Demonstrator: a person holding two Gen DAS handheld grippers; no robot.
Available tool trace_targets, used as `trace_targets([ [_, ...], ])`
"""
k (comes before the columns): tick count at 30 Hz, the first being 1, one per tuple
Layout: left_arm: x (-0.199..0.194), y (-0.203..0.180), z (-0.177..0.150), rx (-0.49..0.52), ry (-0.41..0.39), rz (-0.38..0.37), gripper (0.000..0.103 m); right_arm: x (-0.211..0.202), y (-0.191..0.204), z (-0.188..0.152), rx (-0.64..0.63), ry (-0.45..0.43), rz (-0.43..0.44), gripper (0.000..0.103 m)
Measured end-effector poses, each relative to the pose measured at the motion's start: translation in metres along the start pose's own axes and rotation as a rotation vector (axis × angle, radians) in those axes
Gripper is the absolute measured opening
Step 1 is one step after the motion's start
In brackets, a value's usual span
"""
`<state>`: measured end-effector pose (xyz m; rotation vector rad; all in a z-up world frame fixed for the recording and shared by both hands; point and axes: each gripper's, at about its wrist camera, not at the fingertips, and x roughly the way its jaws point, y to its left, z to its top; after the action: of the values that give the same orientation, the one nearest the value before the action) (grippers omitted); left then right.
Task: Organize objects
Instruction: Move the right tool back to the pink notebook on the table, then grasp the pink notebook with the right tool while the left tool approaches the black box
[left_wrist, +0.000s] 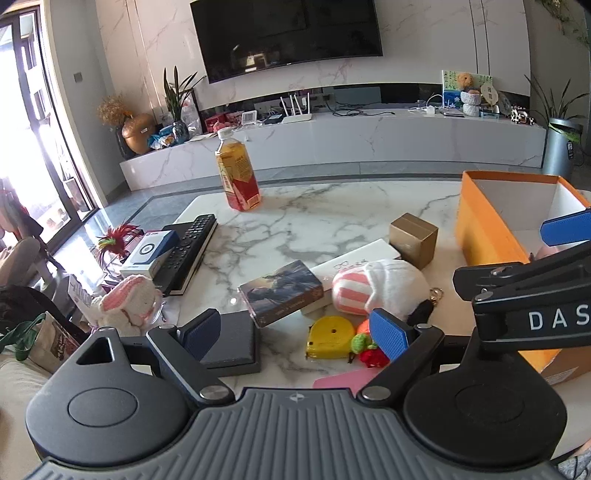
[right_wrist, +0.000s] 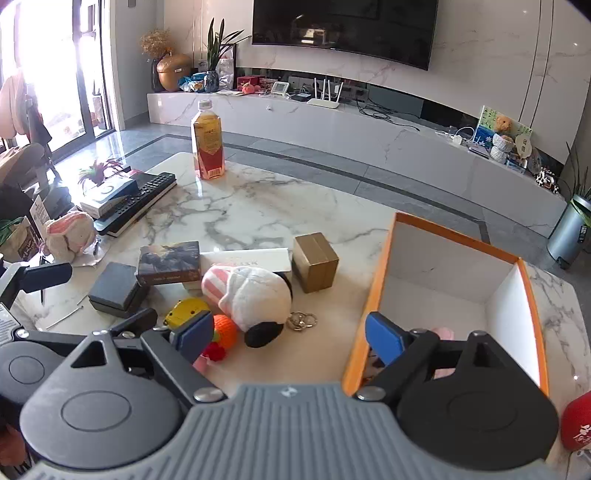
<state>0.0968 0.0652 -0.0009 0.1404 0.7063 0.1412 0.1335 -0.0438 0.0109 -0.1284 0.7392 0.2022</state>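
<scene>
Marble-veined tabletop (right_wrist: 258, 206), white with grey streaks, carrying loose household items beside an orange-walled, white-lined cardboard box (right_wrist: 373, 295) at its right. Right wrist view alone shows the box interior, where a pink soft item (right_wrist: 445, 334) lies on the floor partly hidden behind the right gripper (right_wrist: 291, 338); its blue textured pads stand wide apart with nothing between them, straddling the box's near wall. Left wrist view alone shows the left gripper (left_wrist: 301, 330), likewise spread and empty, above a yellow tape measure (left_wrist: 330, 338) and a pink flat card (left_wrist: 347, 380), and shows the letters "DAS" on the right gripper's black body. Items on the table: fuzzy white plush with pink-striped end and black tip (right_wrist: 251, 295), metal keyring (right_wrist: 303, 320) touching it; knitted orange ball (right_wrist: 225, 330); glossy gold cube box (right_wrist: 316, 262); dark illustrated book (right_wrist: 170, 262), spine lettering too small to read, leaning on a flat white box (right_wrist: 251, 258); matte black square case (right_wrist: 116, 290); black remote control (right_wrist: 142, 201); crocheted pink-and-white rabbit (right_wrist: 70, 234); clear plastic bottle of amber drink with red-and-yellow label (right_wrist: 207, 142), standing upright well apart at the far edge.
</scene>
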Motion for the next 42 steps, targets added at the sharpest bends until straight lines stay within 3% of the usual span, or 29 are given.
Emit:
trace_targets([
  [4, 0.016, 0.023, -0.002, -0.039, 0.042, 0.019, 0.103, 0.018, 0.013, 0.003, 0.019, 0.014, 0.022, 0.091],
  [9, 0.039, 0.061, -0.008, -0.149, 0.105, 0.105, 0.103, 0.038, 0.019, 0.004, 0.054, 0.052, 0.055, 0.092],
  [15, 0.045, 0.097, -0.012, -0.281, 0.141, 0.117, 0.103, 0.061, 0.033, -0.009, 0.066, 0.146, 0.085, 0.092],
  [20, 0.039, 0.099, -0.009, -0.273, 0.121, 0.133, 0.103, 0.081, 0.063, -0.031, 0.039, 0.220, 0.136, 0.092],
  [24, 0.043, 0.102, -0.011, -0.282, 0.141, 0.132, 0.103, 0.096, 0.083, -0.045, 0.028, 0.239, 0.099, 0.092],
  [29, 0.045, 0.104, -0.013, -0.295, 0.146, 0.126, 0.103, 0.113, 0.097, -0.056, 0.026, 0.295, 0.112, 0.092],
  [40, 0.062, 0.101, -0.022, -0.278, 0.204, 0.115, 0.103, 0.134, 0.108, -0.069, 0.012, 0.333, 0.120, 0.091],
  [42, 0.066, 0.100, -0.024, -0.276, 0.218, 0.107, 0.103, 0.135, 0.109, -0.071, -0.010, 0.309, 0.102, 0.091],
])
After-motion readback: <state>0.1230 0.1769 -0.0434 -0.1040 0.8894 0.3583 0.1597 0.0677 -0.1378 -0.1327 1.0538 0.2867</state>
